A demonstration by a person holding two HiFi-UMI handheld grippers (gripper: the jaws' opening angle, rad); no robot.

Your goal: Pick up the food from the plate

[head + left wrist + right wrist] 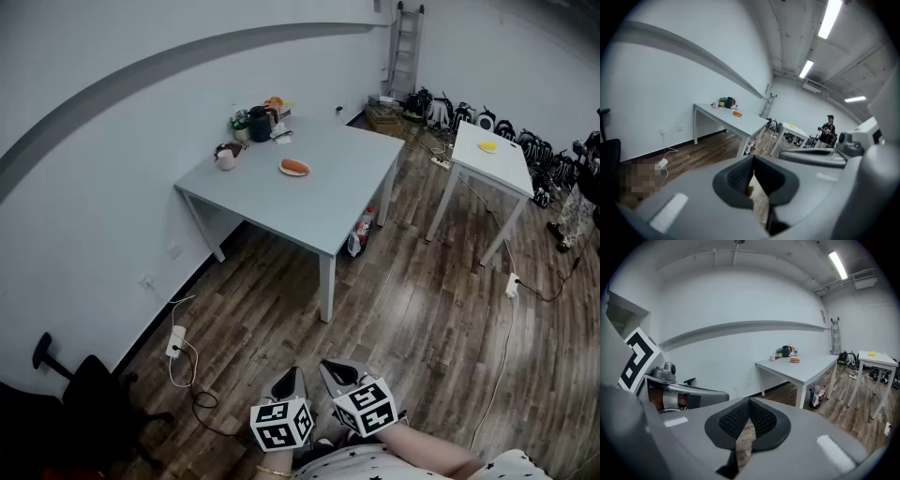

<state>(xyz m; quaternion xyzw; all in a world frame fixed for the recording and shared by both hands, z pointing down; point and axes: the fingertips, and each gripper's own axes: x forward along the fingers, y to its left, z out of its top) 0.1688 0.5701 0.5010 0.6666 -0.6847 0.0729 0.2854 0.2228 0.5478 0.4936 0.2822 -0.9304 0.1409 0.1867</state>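
An orange piece of food (pixel 295 167) lies on a small white plate (pixel 287 172) near the middle of a grey table (pixel 328 206), far ahead of me. It also shows small in the left gripper view, food (pixel 737 113), and in the right gripper view, food (pixel 794 360). My left gripper (pixel 292 380) and right gripper (pixel 336 371) are held low, close to my body, over the wooden floor and well short of the table. Both are shut with nothing between the jaws, as seen at the left gripper (pixel 753 159) and the right gripper (pixel 749 401).
A black kettle (pixel 260 124), a mug (pixel 226 159) and small items stand at the table's far end. Bags (pixel 360 232) sit under it. A second white table (pixel 502 169) holds a yellow thing (pixel 487 147). An office chair (pixel 84 394) and a floor cable (pixel 175 345) are at my left. A person (pixel 828 131) stands far off.
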